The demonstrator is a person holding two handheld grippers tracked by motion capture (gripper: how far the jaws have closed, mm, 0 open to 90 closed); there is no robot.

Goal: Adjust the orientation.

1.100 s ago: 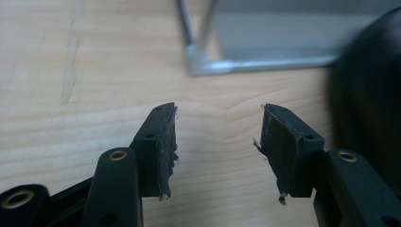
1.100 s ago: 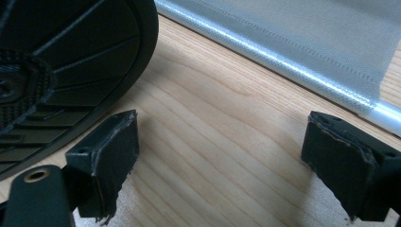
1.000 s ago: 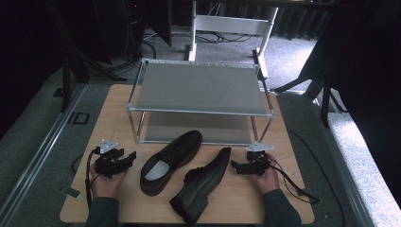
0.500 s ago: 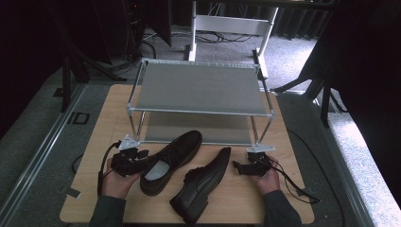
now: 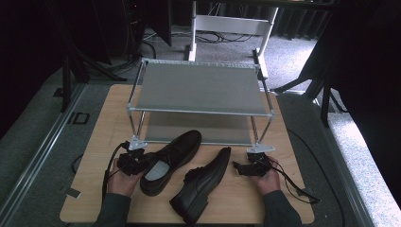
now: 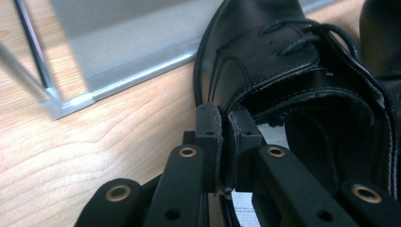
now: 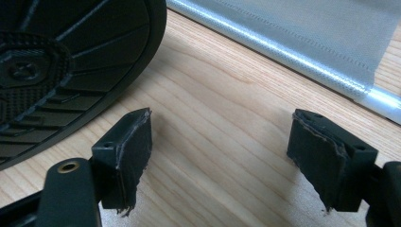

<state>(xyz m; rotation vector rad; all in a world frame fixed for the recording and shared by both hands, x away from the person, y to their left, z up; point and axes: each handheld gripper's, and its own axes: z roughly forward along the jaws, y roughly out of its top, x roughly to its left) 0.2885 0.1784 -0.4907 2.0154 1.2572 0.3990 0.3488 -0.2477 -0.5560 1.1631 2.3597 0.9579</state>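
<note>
Two black leather lace-up shoes lie on the wooden table point(image 5: 94, 142). One shoe point(image 5: 175, 149) point(image 6: 293, 80) stands upright, toe toward the rack. My left gripper point(image 5: 138, 163) point(image 6: 226, 118) has just been closing and is now shut on the left side of that shoe's collar, the leather edge pinched between its pads. The other shoe point(image 5: 203, 184) lies tipped on its side, with its ribbed sole point(image 7: 61, 61) facing my right gripper point(image 5: 239, 168) point(image 7: 236, 146). That gripper rests low over the table, open. Its jaws have just been closing a little with only bare wood between them.
A two-tier metal shoe rack point(image 5: 198, 90) with grey shelves stands behind the shoes. Its lower shelf edge point(image 6: 132, 42) point(image 7: 307, 33) runs close in front of both grippers. Cables trail from each gripper over the table's front. Dark stands and a white frame are on the floor beyond.
My left gripper has moved right from the bare table to the upright shoe and shut on its collar. The right hand and both shoes have stayed put.
</note>
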